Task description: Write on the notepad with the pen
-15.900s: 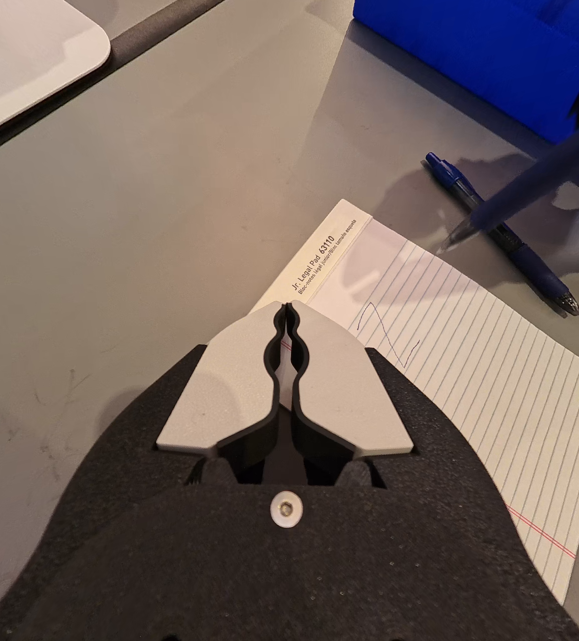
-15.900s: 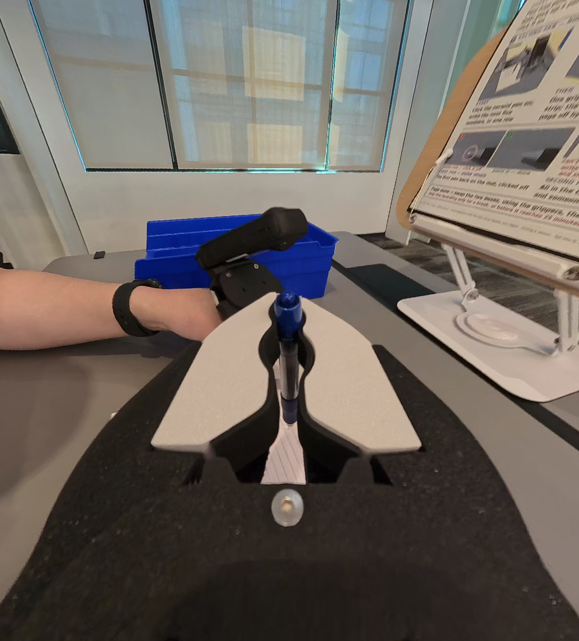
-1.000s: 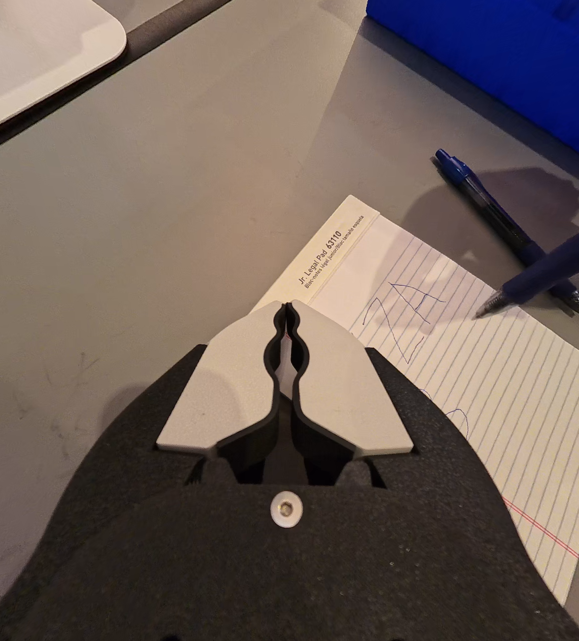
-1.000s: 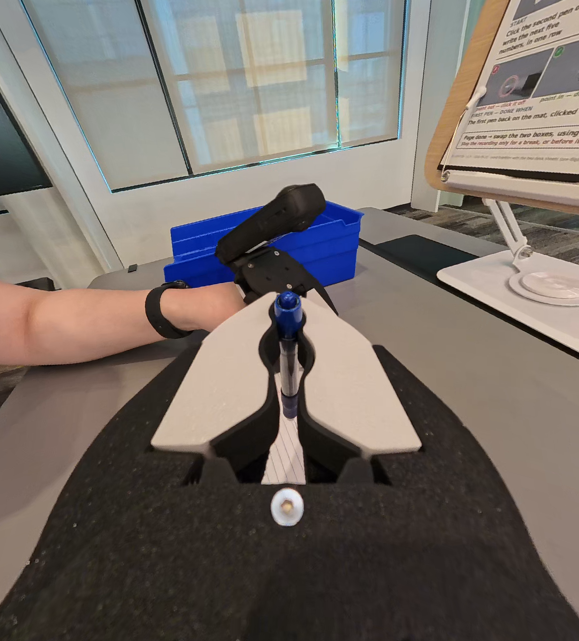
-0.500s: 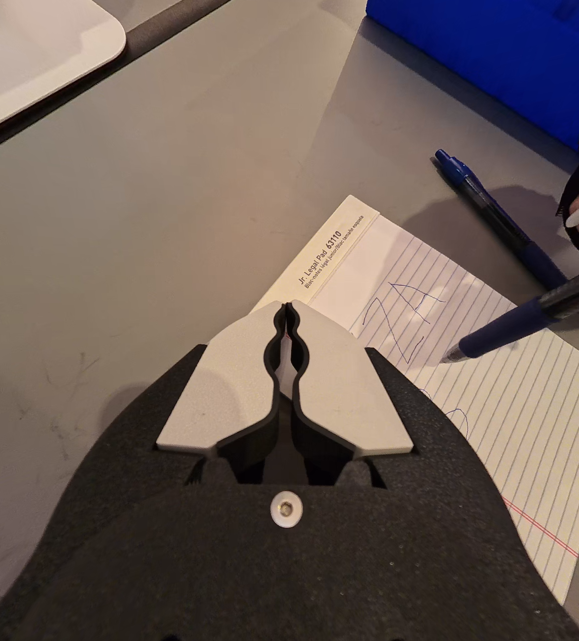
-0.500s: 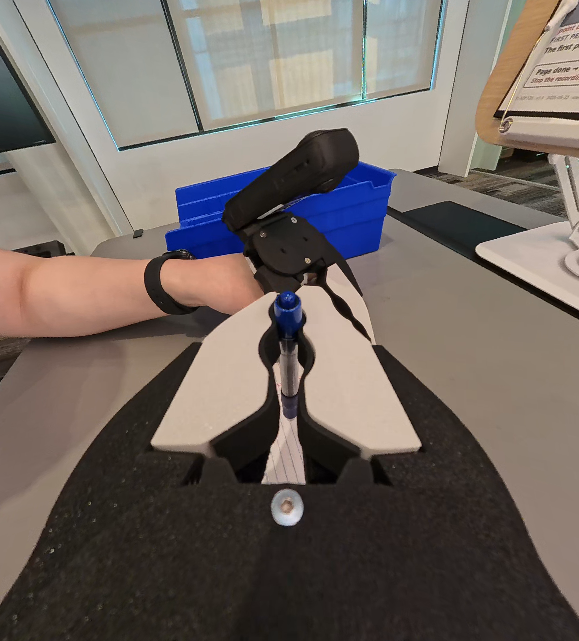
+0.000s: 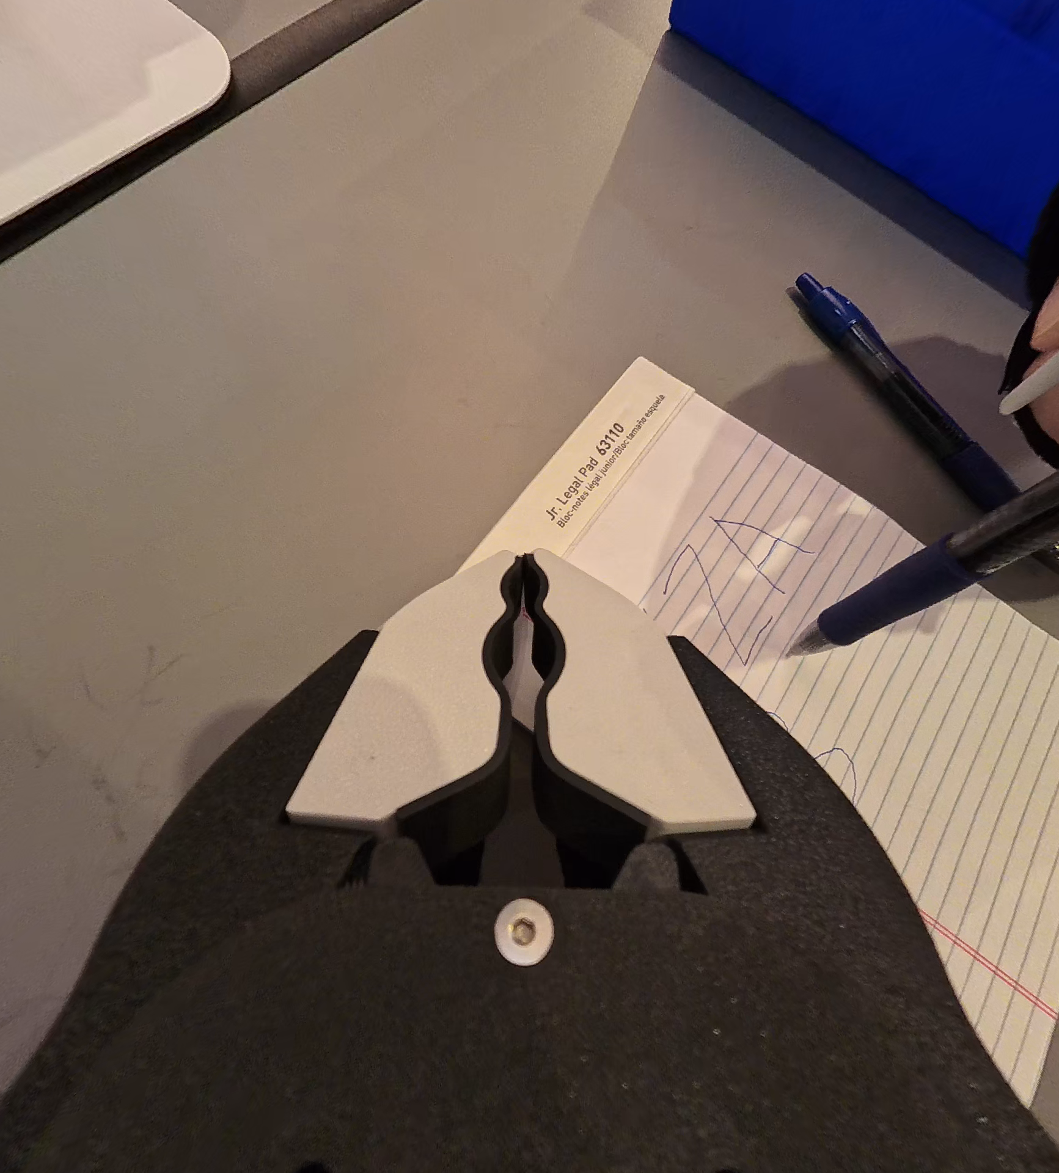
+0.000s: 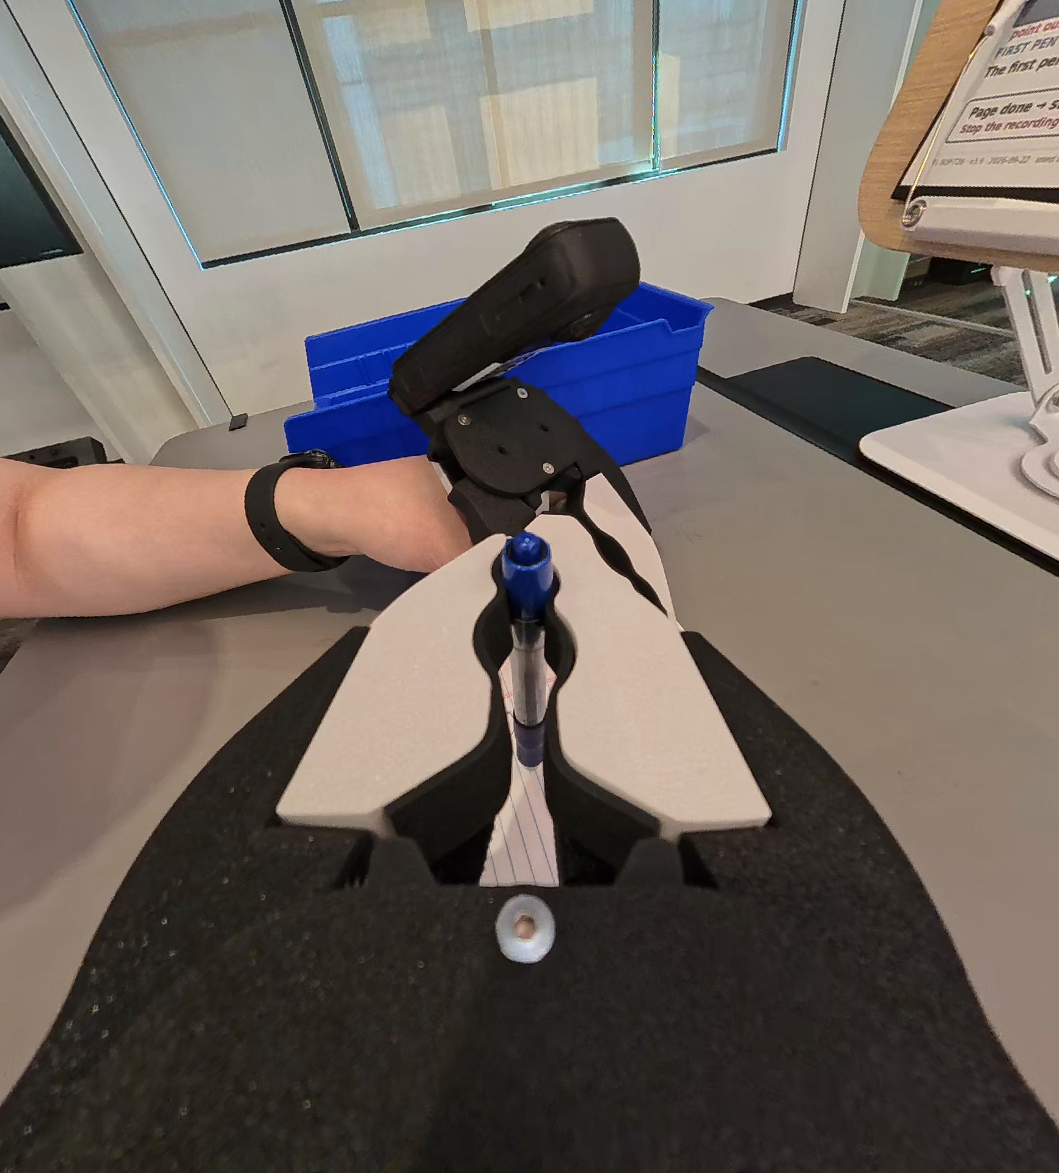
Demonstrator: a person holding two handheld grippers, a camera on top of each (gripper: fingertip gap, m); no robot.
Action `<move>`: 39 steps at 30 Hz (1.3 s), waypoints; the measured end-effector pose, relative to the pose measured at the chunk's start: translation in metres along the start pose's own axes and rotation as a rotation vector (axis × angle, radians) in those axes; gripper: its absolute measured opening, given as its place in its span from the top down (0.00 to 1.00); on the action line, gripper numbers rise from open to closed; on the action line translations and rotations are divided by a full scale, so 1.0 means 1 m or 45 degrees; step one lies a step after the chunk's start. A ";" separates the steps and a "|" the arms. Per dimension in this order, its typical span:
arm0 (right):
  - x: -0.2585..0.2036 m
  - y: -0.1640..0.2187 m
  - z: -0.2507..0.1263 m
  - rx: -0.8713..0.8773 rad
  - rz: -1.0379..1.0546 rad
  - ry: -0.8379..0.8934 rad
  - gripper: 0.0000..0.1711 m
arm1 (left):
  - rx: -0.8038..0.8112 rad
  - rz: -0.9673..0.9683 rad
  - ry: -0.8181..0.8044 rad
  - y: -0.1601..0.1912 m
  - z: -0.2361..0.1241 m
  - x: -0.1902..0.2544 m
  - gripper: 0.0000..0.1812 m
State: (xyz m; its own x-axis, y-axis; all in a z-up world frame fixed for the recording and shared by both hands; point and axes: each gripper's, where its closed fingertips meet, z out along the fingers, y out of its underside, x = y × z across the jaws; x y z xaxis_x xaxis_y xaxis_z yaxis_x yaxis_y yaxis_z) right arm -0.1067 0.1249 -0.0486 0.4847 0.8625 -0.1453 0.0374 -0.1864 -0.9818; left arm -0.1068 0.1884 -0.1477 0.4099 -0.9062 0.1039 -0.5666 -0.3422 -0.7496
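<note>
A white lined notepad lies on the grey table with blue marks near its top. My left gripper is shut with its tips over the pad's top left corner. My right gripper is shut on a blue pen, held upright. In the left wrist view that pen comes in from the right, its tip on the paper just right of the marks. A strip of the pad shows between my right fingers. The left gripper also shows in the right wrist view.
A second blue pen lies on the table beyond the pad. A blue bin stands behind. A white document stand is at the right. A person's forearm with a black wristband reaches in from the left. The grippers' ends are close to 12 cm from one another.
The pen tip has moved from the pad's right edge leftward and down across the paper, close to the written marks. The right wrist view has tilted down. The left gripper has not moved.
</note>
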 end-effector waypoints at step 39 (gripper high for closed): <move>-0.025 0.006 0.001 -0.037 0.075 -0.164 0.98 | 0.000 0.001 0.004 0.000 0.000 0.000 1.00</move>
State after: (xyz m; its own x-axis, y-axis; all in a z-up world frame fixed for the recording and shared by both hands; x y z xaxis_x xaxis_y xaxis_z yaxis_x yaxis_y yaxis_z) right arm -0.1198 0.1030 -0.0510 0.3709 0.9025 -0.2191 0.0383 -0.2506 -0.9673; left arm -0.1066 0.1884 -0.1477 0.4073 -0.9072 0.1055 -0.5670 -0.3417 -0.7495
